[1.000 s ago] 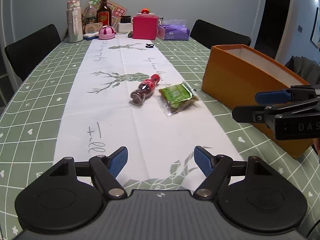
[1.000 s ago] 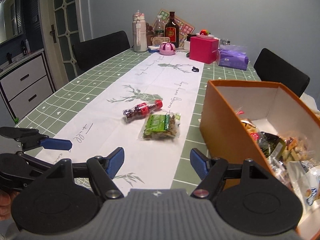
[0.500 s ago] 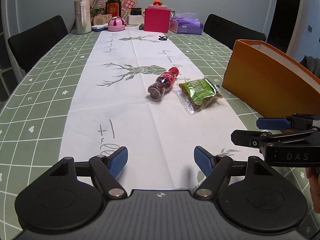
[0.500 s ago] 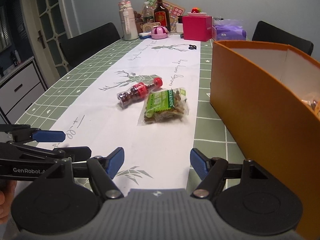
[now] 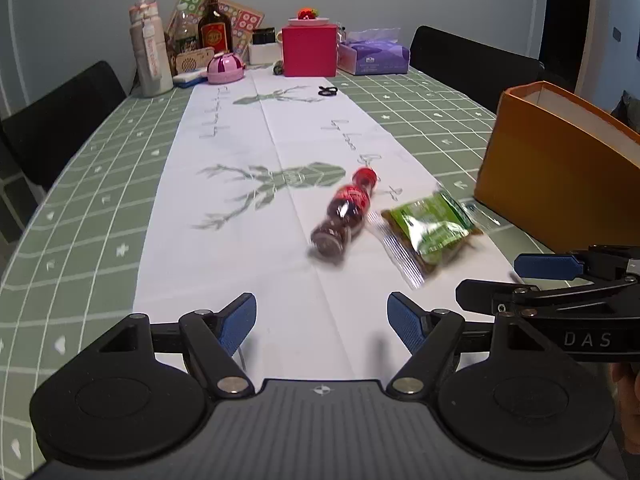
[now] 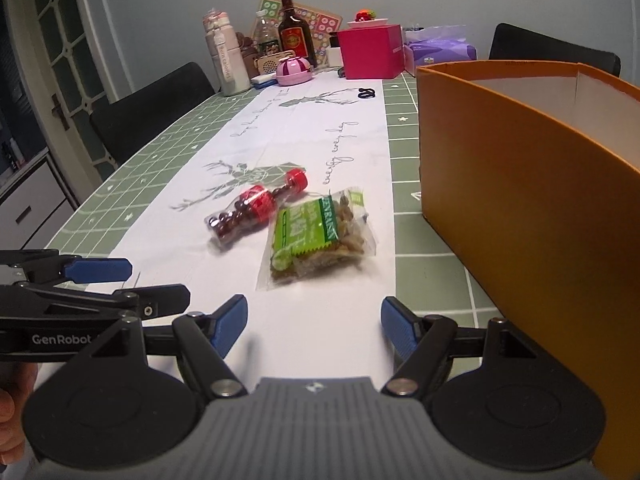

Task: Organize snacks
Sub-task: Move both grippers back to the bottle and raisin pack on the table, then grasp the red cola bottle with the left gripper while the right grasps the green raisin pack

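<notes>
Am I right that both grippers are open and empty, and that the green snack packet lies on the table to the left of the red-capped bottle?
Not quite: the green snack packet lies to the right of the red-capped bottle, between it and the orange box, as the right wrist view shows. The left gripper and right gripper are indeed open and empty.

A: Even, cool indoor light in both views; the white runner (image 5: pixel 248 216) is the brightest area, mid-frame.

B: Sharpness?

A: In the left wrist view the candy bottle (image 5: pixel 344 216) and green snack bag (image 5: pixel 432 228) at centre right are smeared by motion blur. The right wrist view shows them crisper.

B: Shadows?

A: Soft, faint ones under the blue fingertips (image 6: pixel 230 324) at lower centre. Fisheye bending curves the table edges (image 5: pixel 60 184); the corners go black.
</notes>
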{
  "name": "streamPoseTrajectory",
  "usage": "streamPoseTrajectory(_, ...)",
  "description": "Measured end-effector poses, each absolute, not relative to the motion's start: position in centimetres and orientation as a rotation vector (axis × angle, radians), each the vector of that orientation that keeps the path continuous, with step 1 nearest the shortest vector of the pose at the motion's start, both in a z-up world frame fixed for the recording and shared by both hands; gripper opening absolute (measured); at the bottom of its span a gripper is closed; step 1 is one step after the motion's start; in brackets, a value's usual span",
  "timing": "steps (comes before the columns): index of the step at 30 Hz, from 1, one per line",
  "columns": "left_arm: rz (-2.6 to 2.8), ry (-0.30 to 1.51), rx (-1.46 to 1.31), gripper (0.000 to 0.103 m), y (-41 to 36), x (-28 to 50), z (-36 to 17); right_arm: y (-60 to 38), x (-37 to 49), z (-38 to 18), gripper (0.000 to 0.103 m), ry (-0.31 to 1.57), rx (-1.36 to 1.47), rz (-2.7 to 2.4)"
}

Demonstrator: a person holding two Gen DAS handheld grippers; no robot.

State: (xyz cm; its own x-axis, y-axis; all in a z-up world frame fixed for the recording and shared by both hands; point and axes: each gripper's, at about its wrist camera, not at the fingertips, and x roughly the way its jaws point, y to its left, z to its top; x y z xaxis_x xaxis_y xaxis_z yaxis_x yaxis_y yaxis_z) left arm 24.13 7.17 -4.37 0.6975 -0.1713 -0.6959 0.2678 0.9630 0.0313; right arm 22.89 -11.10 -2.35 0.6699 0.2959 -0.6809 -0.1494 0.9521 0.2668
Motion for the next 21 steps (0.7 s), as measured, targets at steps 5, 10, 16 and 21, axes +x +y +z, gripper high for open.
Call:
streamPoseTrajectory(5, -0.26, 0.753, 0.16, 0.088, 6.9, 26.3, -4.4, -11.0, 24.5, -2.3, 0.072, 0.787, 0.205, 0.238)
streamPoseTrajectory(10, -0.27, 0.753, 0.175, 0.088, 6.4, 28.2, -4.7, -11.2, 25.7, -2.4, 0.072, 0.775, 0.226, 0.22)
streamPoseTrajectory(16, -0.3, 0.759, 0.179, 0.077, 5.8, 29.9, -5.2, -11.5, 27.0, -2.7, 0.072, 0.776, 0.267, 0.199)
streamPoseTrajectory(21, -0.337, 0.775, 0.188, 0.058, 5.4, 30.1, -5.9, -11.5, 27.6, -3.2, 0.068, 0.783, 0.271, 0.198)
